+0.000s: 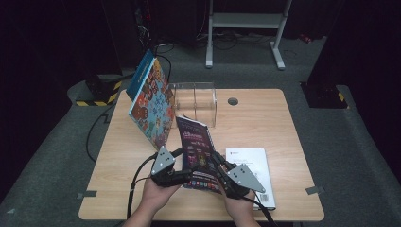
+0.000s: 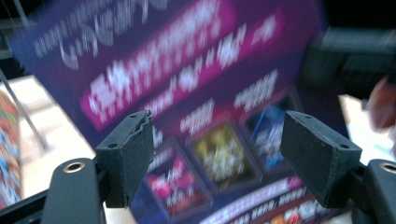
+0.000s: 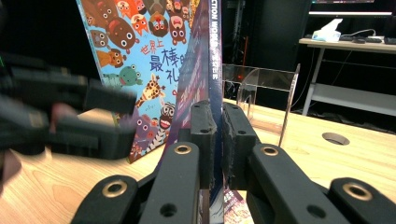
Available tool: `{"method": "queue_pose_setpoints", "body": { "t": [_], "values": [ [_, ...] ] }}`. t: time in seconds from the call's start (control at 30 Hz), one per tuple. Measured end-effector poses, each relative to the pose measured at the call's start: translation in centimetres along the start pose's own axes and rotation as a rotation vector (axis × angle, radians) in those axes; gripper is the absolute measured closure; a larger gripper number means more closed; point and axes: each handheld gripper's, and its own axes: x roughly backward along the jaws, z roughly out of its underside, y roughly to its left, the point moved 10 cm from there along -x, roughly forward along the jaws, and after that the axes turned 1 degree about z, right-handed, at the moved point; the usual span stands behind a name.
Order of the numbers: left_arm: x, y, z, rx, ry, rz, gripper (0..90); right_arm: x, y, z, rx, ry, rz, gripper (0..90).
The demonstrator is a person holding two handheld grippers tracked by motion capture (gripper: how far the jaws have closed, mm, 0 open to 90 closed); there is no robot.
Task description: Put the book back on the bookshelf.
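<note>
A dark purple magazine (image 1: pixel 196 151) stands tilted near the table's front middle. My right gripper (image 1: pixel 218 166) is shut on its edge; in the right gripper view the magazine's spine (image 3: pixel 215 70) rises from between the two jaws (image 3: pixel 217 135). My left gripper (image 1: pixel 185 166) is open just left of the magazine. Its fingers (image 2: pixel 128 154) stand wide apart in front of the blurred purple cover (image 2: pixel 187 93), not touching it.
A colourful picture book (image 1: pixel 152 101) leans against a clear acrylic rack (image 1: pixel 194 101) at the back left. A white book (image 1: pixel 253 172) lies flat at the front right. A round cable hole (image 1: pixel 232 101) sits behind. Beyond the table stands a white frame (image 1: pixel 246 28).
</note>
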Motion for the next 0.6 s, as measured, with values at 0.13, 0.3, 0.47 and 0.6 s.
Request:
{"method": "queue_pose_setpoints", "body": {
  "t": [0.13, 0.3, 0.47, 0.6],
  "values": [
    [0.1, -0.4, -2.4, 0.014, -0.041, -0.003, 25.0, 0.0, 0.1, 0.1, 0.004, -0.006, 0.005, 84.6],
    [-0.7, -0.9, -4.5, 0.079, -0.088, 0.004, 21.9, 0.0, 0.3, 0.1, 0.001, -0.011, 0.001, 84.6],
    [-1.5, -0.8, -6.0, 0.115, -0.111, -0.017, 19.2, -0.1, 0.6, -0.1, 0.007, -0.017, -0.004, 84.6],
    [-1.9, -0.7, -6.6, 0.112, -0.103, -0.039, 18.4, 0.0, 0.9, -0.1, 0.011, -0.019, -0.007, 84.6]
  ]
}}
